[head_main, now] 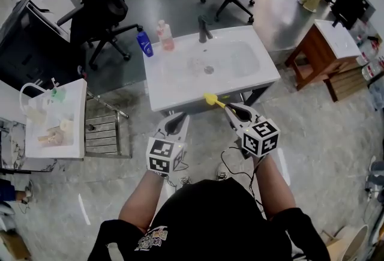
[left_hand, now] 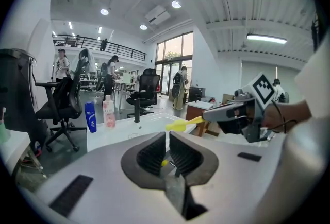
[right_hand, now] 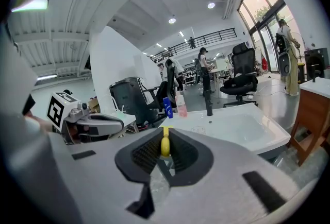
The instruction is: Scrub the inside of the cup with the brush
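On your head camera, your left gripper hangs just short of the front rim of the white sink. Its own view shows the pads almost touching, with only a small yellow speck deep between them; I cannot tell what that is. To its right, the yellow brush slants up and left, with its head over the sink's front rim. Your right gripper is clamped on the handle. Its own view shows only that handle, end-on between the pads, while the left gripper view shows the whole brush side-on, pointing left and roughly level.
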A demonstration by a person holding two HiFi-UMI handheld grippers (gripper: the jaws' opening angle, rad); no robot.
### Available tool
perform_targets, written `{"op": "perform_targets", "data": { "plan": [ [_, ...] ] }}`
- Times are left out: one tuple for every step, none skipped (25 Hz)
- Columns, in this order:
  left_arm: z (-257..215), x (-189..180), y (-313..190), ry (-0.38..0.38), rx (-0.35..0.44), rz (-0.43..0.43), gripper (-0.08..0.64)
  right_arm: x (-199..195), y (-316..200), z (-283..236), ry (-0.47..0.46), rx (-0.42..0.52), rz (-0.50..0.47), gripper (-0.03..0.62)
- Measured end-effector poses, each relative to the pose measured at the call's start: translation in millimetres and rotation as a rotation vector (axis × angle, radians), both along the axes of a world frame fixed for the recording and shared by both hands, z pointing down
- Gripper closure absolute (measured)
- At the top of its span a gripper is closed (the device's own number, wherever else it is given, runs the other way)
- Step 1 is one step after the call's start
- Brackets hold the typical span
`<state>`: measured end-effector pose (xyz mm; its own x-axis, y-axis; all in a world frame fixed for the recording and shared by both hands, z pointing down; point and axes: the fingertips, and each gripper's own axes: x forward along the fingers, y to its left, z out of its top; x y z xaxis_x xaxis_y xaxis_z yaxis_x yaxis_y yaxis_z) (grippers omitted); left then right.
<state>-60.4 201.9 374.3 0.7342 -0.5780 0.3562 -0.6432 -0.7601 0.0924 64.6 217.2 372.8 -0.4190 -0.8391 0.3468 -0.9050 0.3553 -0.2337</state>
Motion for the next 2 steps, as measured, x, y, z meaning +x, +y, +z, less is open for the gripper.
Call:
{"op": "perform_targets", "data": {
  "plan": [
    [-0.4, 0.3, -0.1, 0.0, 0.001, 0.0, 0.537, 0.3, -0.1, -0.4, 0.001, 0.0, -0.001, 0.555],
    [-0.6, 0.6, -0.3, -0.001, 0.001, -0.001, 0.537, 0.5, -0.1, -0.7, 0.001, -0.001, -0.002, 0.555]
  ]
}}
